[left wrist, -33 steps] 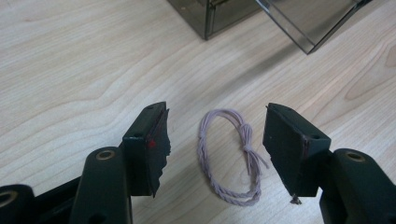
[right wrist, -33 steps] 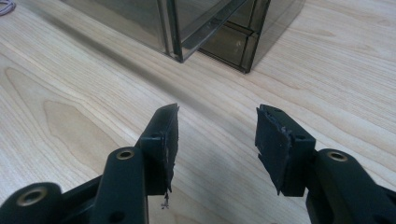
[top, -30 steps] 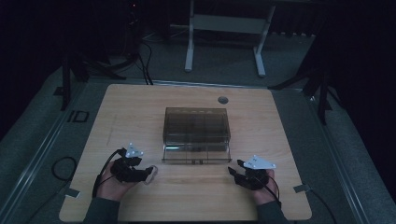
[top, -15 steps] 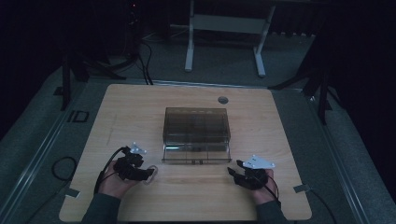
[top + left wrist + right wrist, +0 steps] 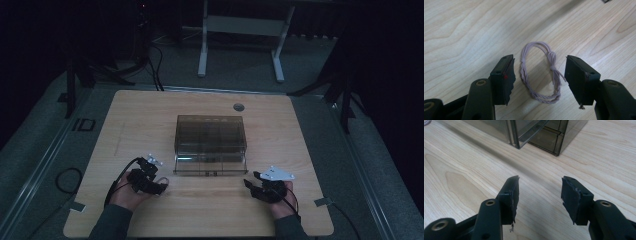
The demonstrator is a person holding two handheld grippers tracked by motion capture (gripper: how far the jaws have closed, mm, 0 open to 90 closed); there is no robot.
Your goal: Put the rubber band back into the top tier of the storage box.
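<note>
**Loop of string lies between spread jaws on wooden counter**

A small loop of pale pink twisted string (image 5: 540,72), knotted on one side, lies flat on the light wooden counter (image 5: 150,115); the left gripper (image 5: 539,75) hangs just above it with its jaws spread, one on each side of the loop and neither pad touching it; seen from the high view, the left gripper (image 5: 161,187) sits near the front edge of the counter, left of a smoky transparent drawer box (image 5: 210,134) whose lowest drawer (image 5: 210,165) is pulled out toward the person; the right gripper (image 5: 250,182) rests on the other side, near the box's front right corner, its jaws also spread with only bare wood between them; in the right gripper view the box's (image 5: 544,132) corner and open drawer stand just ahead of the right gripper (image 5: 539,195); a person's sleeves (image 5: 112,225) enter from the bottom edge.
</note>
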